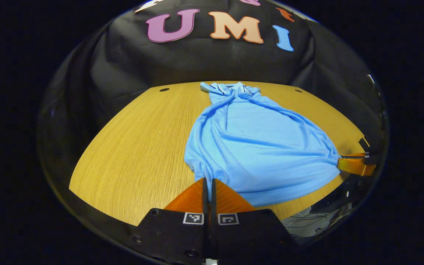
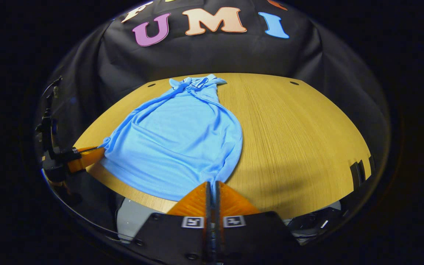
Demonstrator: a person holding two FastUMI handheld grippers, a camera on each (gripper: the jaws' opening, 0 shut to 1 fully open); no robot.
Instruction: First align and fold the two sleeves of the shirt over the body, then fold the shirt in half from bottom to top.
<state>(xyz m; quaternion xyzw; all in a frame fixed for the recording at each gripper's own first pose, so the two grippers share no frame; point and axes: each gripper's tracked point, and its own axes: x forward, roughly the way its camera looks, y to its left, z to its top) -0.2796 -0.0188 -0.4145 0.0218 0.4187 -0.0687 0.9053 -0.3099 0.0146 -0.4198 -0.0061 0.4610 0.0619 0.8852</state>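
- Left gripper view: the left gripper [image 1: 209, 181] is clamped on the near hem corner of the blue shirt [image 1: 256, 147], which lies on the wooden table [image 1: 131, 154], collar toward the wall. The right gripper [image 1: 341, 162] grips the other corner.
- Right gripper view: the right gripper's fingers pinch the hem.

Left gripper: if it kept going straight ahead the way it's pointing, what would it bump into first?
The left gripper looks shut on the near hem of the blue shirt, so it would push into more shirt lying on the wooden table. Farther along that line is the collar, though depth is hard to judge.
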